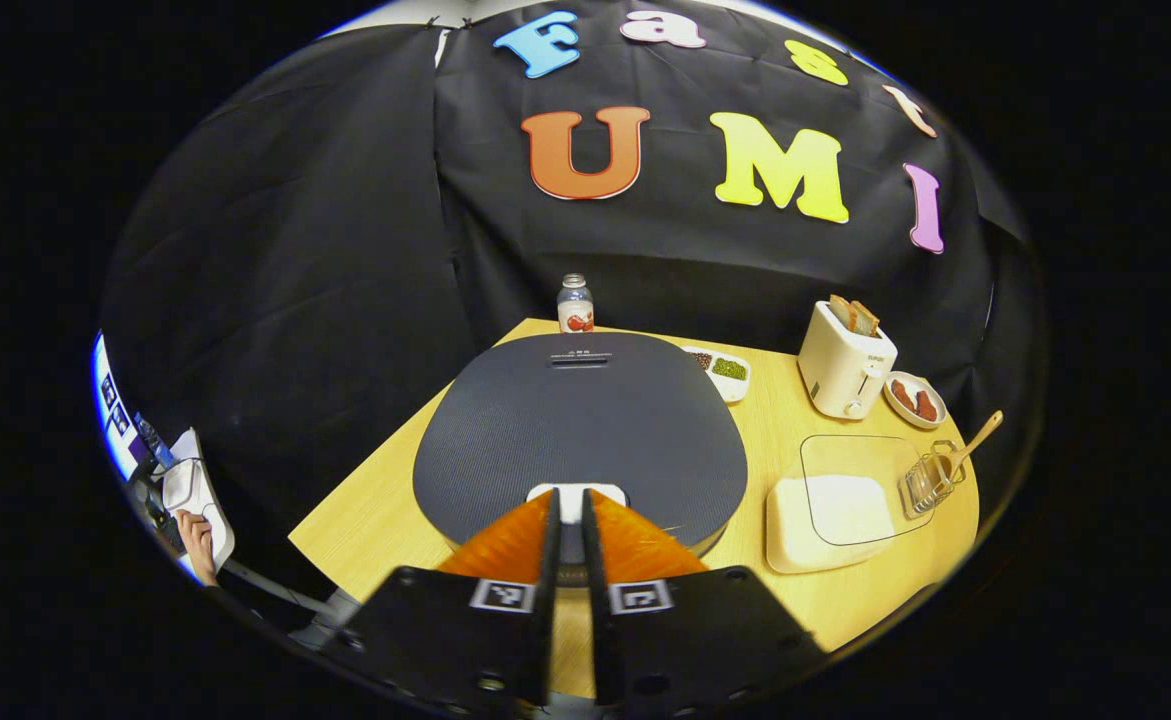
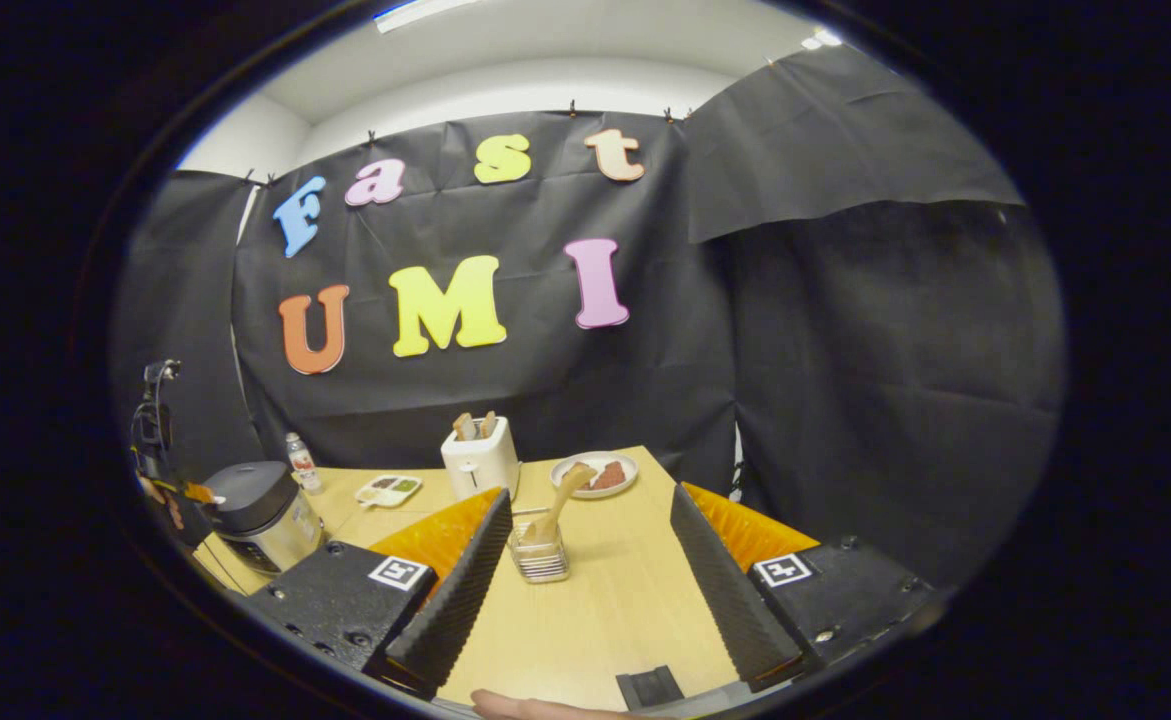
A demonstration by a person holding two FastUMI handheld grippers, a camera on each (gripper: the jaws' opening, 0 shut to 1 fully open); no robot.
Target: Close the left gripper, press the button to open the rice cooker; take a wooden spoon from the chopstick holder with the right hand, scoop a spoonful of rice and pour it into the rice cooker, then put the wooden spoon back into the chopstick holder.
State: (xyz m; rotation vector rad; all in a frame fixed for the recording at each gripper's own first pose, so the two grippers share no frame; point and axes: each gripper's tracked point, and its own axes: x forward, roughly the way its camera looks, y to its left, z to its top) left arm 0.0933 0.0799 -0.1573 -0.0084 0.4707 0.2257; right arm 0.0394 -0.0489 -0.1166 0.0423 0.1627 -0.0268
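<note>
In the left gripper view, the left tool (image 1: 567,505) has its two fingers drawn together with only a thin slit between them, holding nothing. Its tips sit at the near edge of the dark grey, round-lidded rice cooker (image 1: 580,430), right at the small white button (image 1: 577,497) on the lid's front; whether they press it I cannot tell. The lid lies flat and shut. At 12 o'clock beyond the cooker stands a small clear bottle with a red label (image 1: 575,304). At 2 o'clock lie a white divided dish of beans (image 1: 720,368), a cream toaster holding bread slices (image 1: 845,360) and a white plate with brownish pieces (image 1: 915,398). At 3 o'clock a pale rectangular container of rice with a clear lid (image 1: 830,505) rests on the light wooden table (image 1: 375,510), and just beside it the wire chopstick holder (image 1: 930,480) carries the wooden spoon (image 1: 975,440), leaning out to the right.

In the right gripper view, the right tool (image 2: 585,570) is spread wide and empty above the table. The chopstick holder with its spoon stands between the fingers, nearer the left one, at 12 o'clock. The rice cooker sits at 9 o'clock.
</note>
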